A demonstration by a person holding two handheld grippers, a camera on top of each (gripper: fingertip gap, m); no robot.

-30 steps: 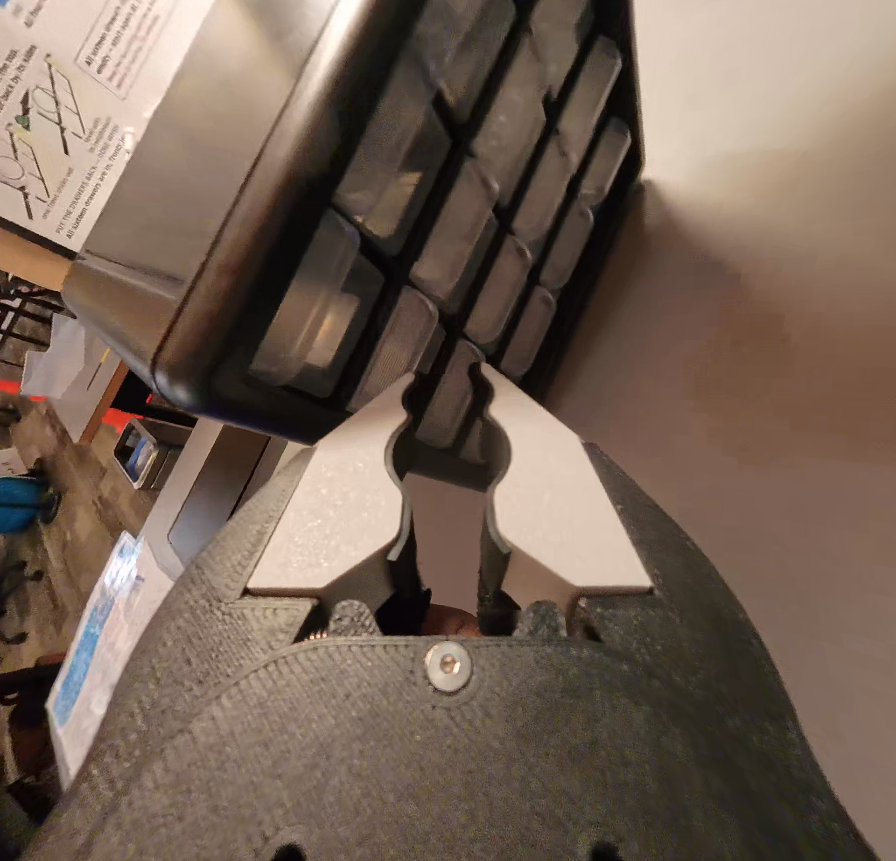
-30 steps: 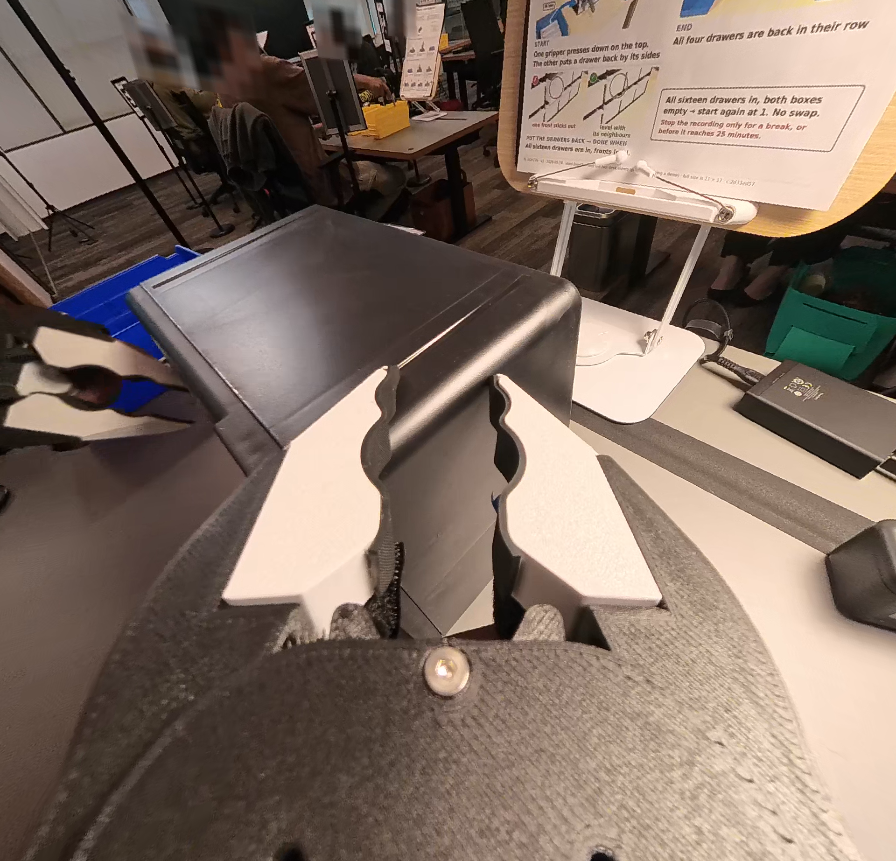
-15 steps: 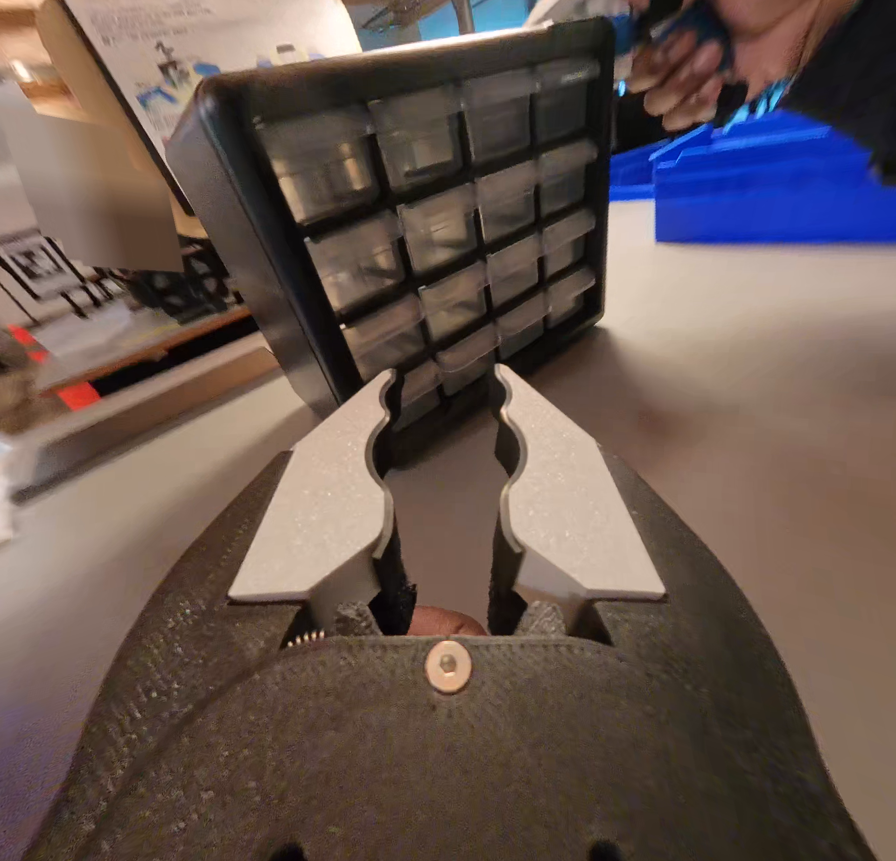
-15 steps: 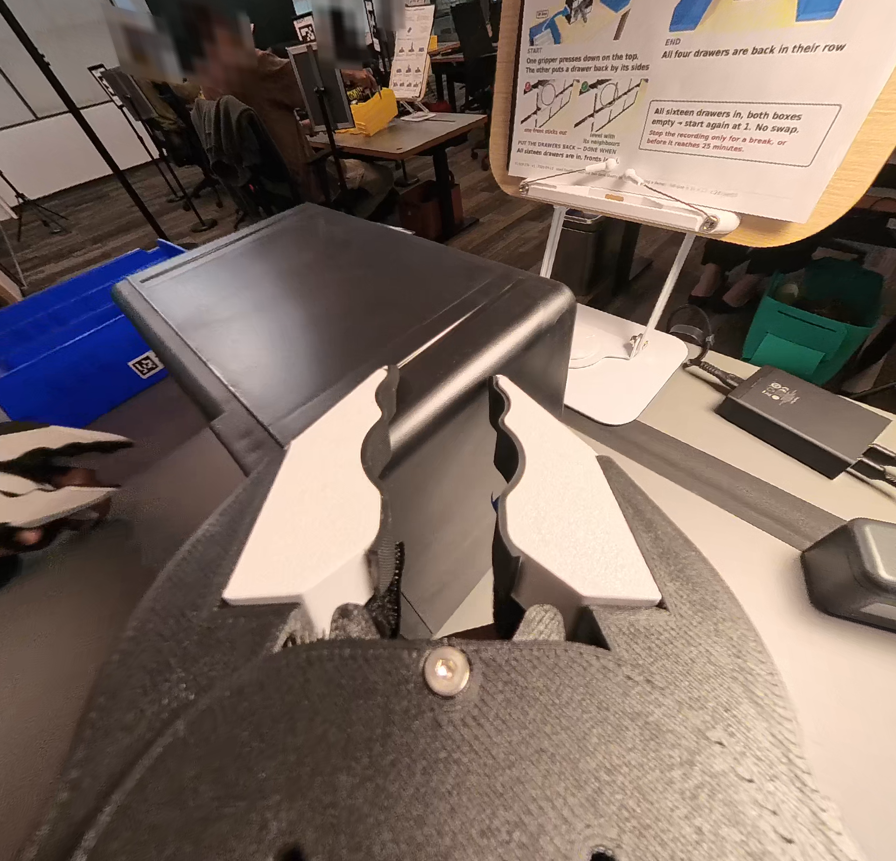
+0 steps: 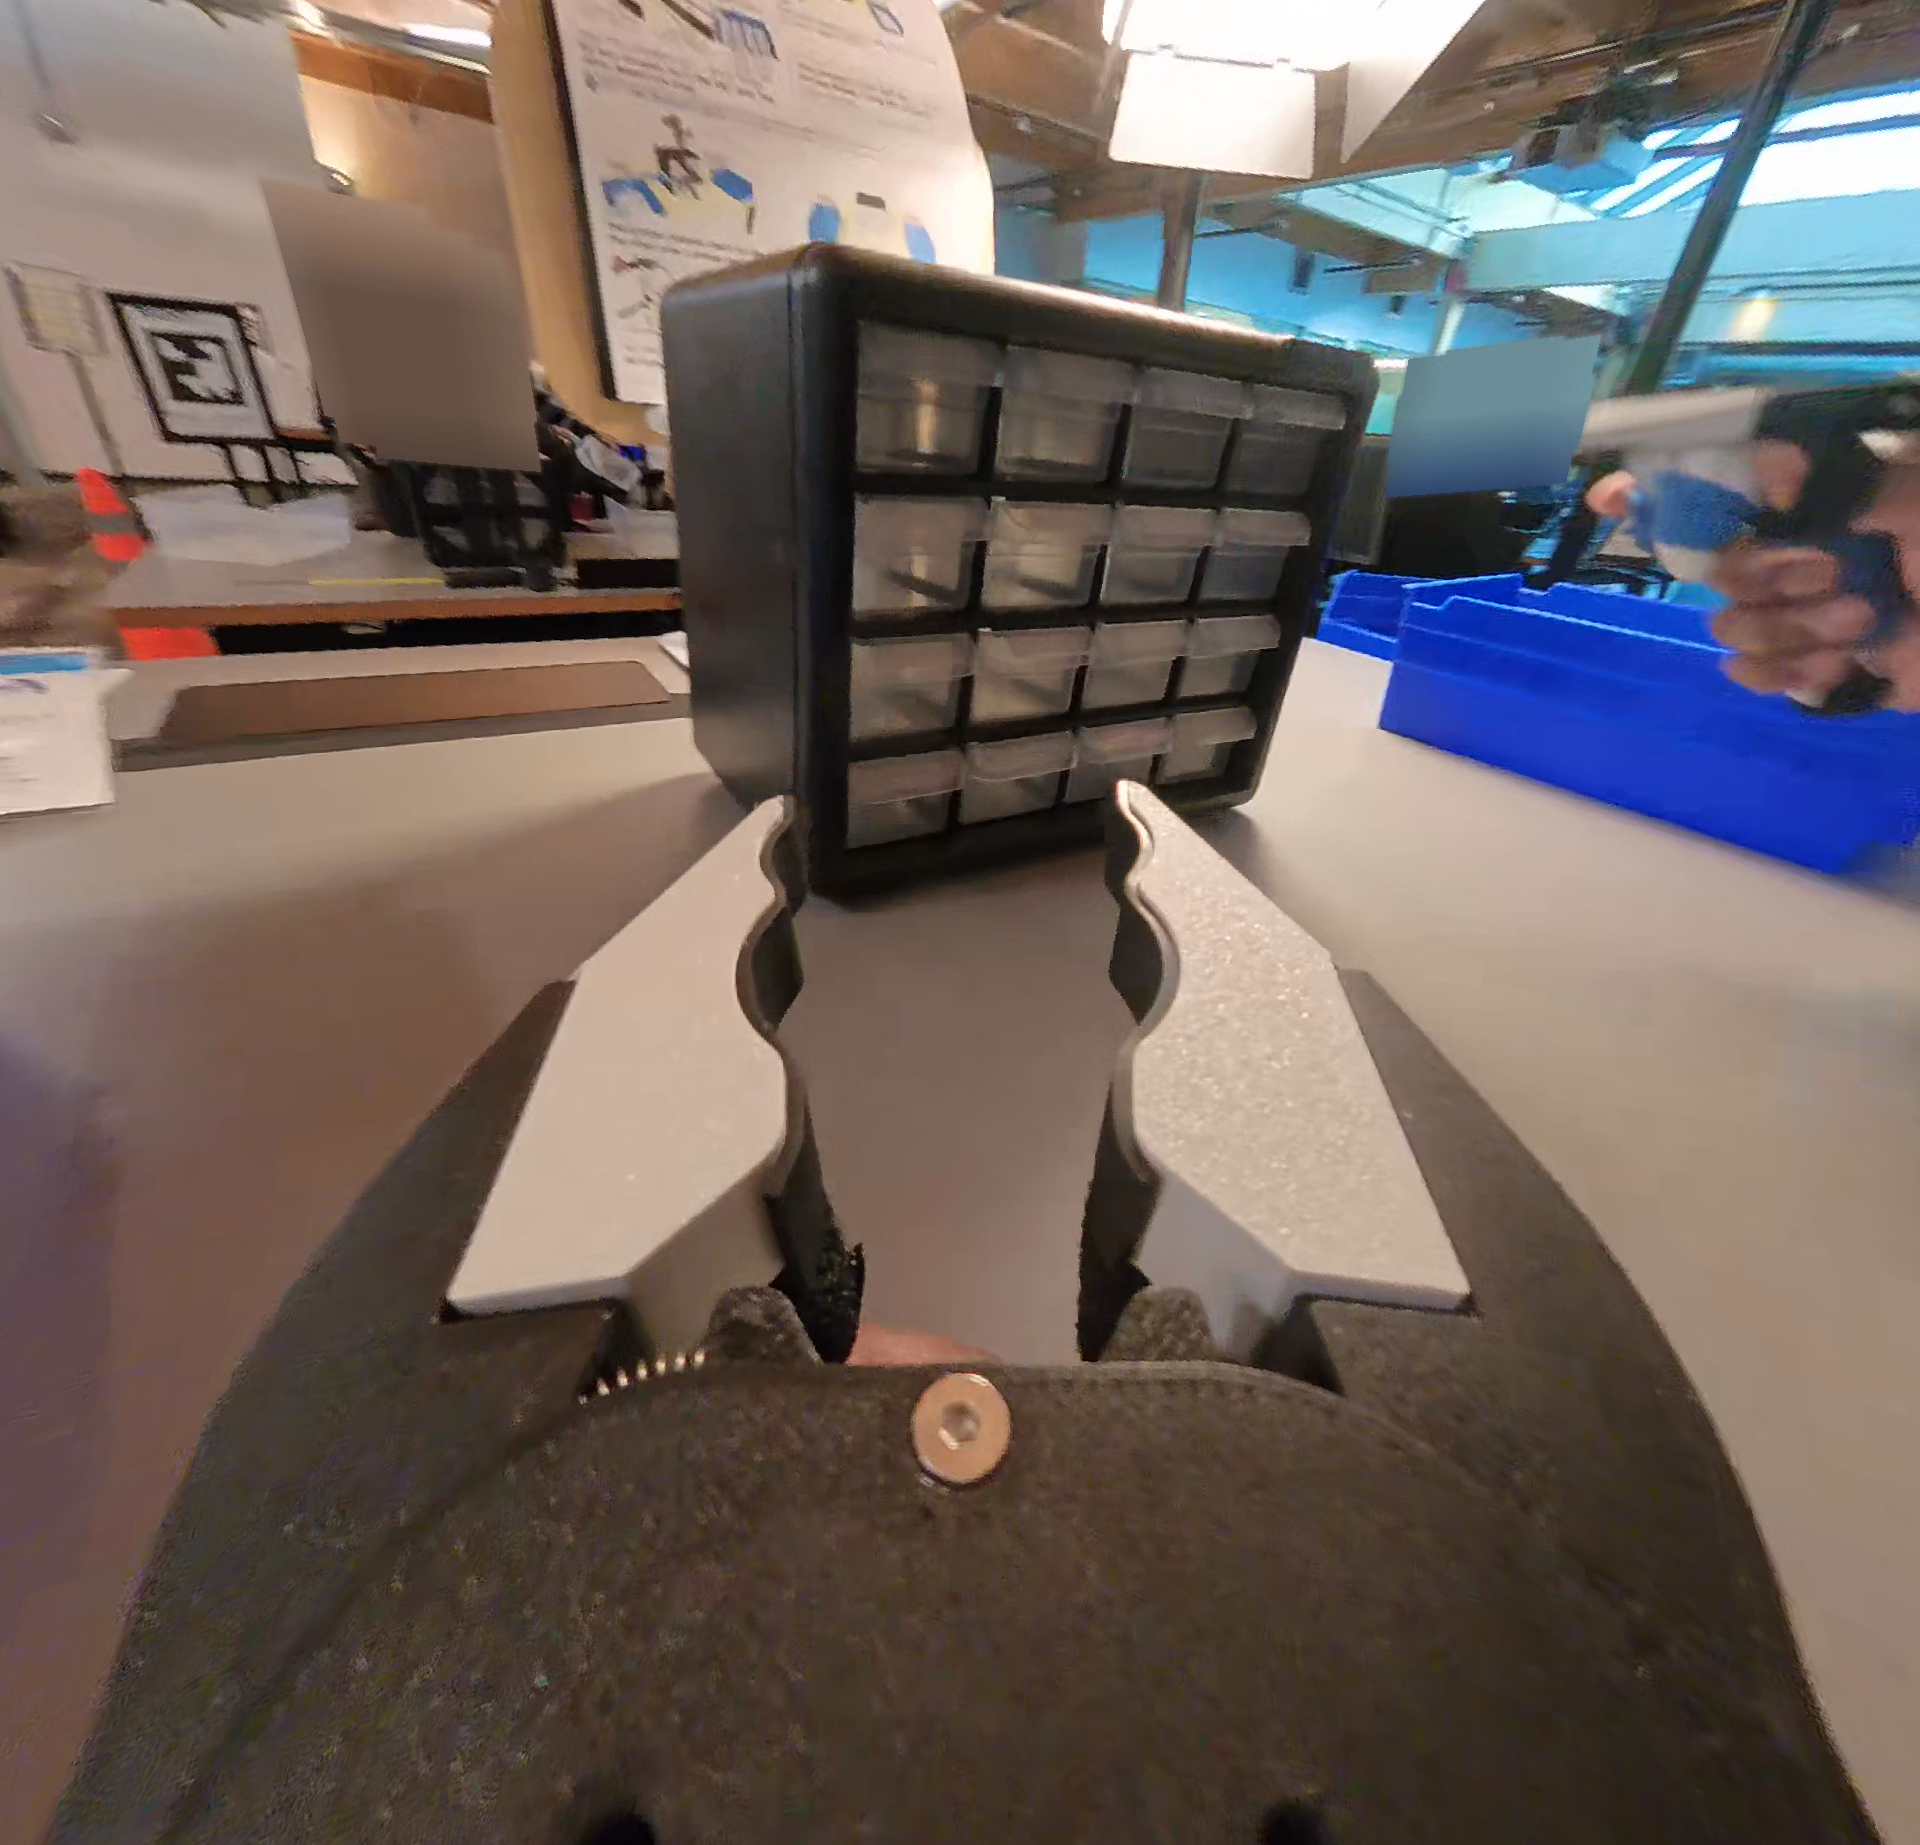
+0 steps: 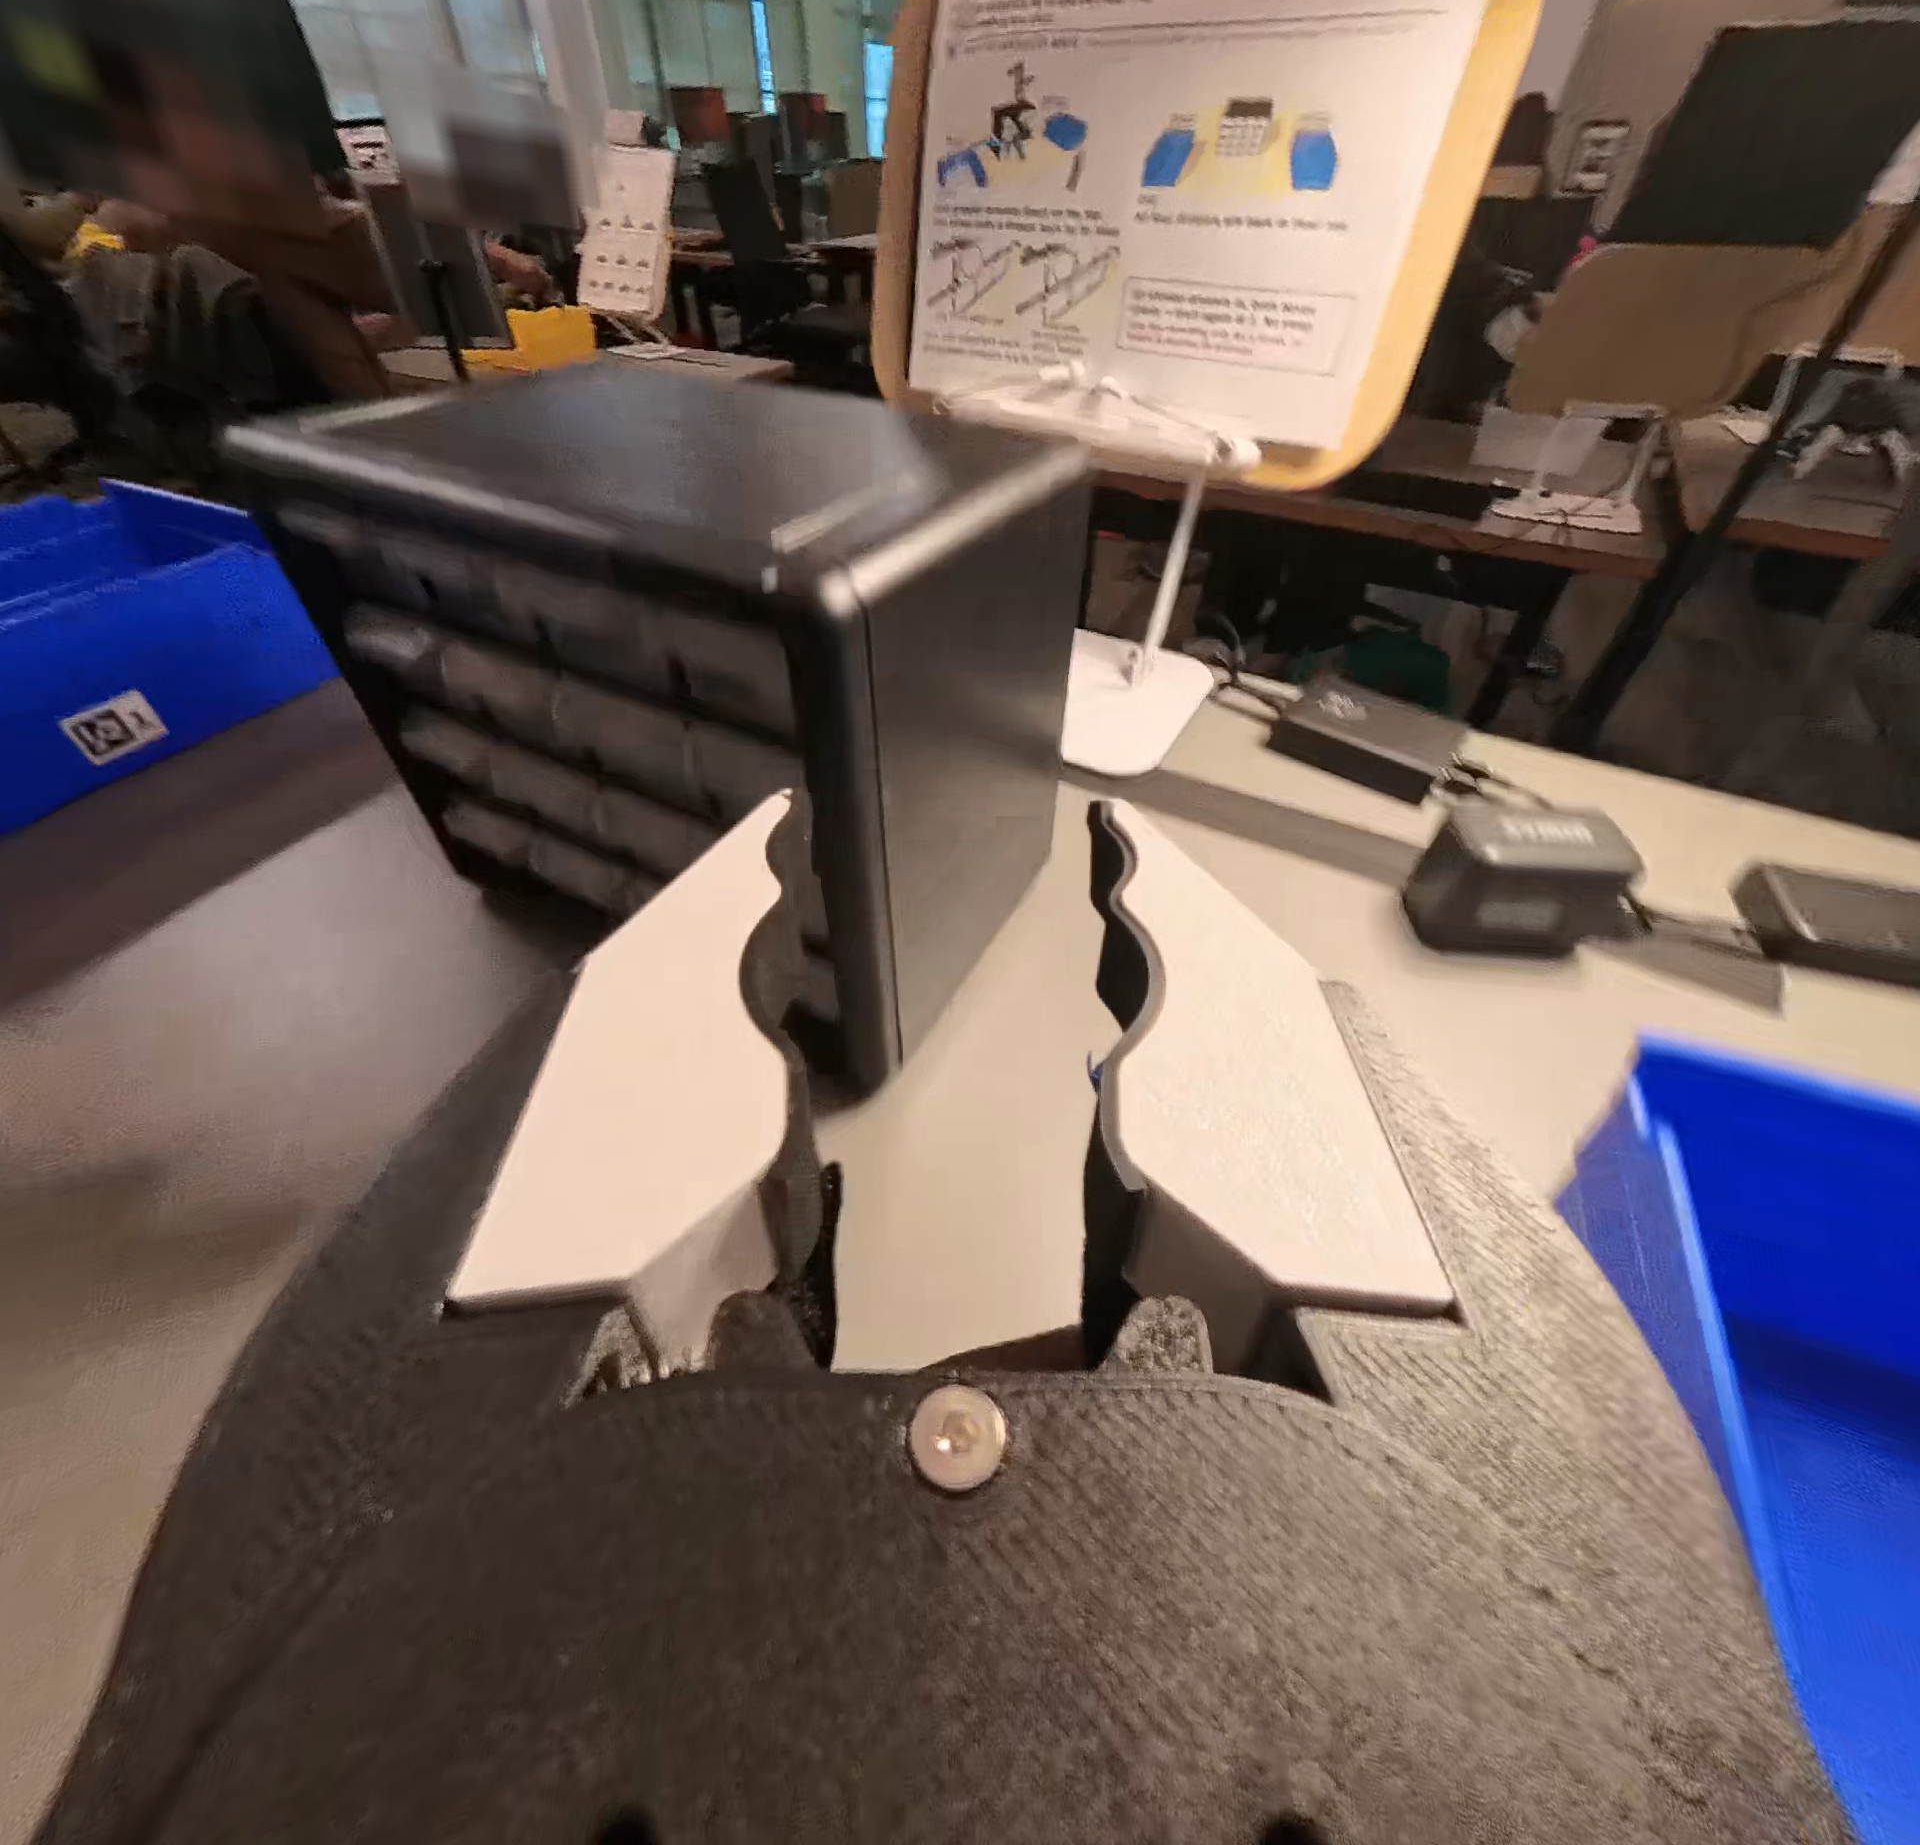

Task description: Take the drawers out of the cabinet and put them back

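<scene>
A black cabinet (image 5: 1018, 569) with several clear drawers (image 5: 1039, 548) stands upright on the grey table (image 5: 312, 964). All the slots that I see hold a drawer. My left gripper (image 5: 956, 819) is open and empty, just short of the cabinet's bottom row. My right gripper (image 6: 940, 824) is open and empty, low in front of the cabinet's right front corner (image 6: 862, 808), apart from it. The right gripper also shows blurred in the left wrist view (image 5: 1766, 507), held by a hand to the right of the cabinet.
Blue bins stand on both sides: one to the cabinet's right (image 5: 1662, 735) (image 6: 1787, 1276), one to its left (image 6: 125, 652). An instruction board on a white stand (image 6: 1195, 164) is behind the cabinet. Black power bricks (image 6: 1517, 860) and cables lie at the back right.
Both grippers opened wider. The left one levelled out and drew back from the cabinet's front. The right one came off above the cabinet's top, back and down to its right corner.
</scene>
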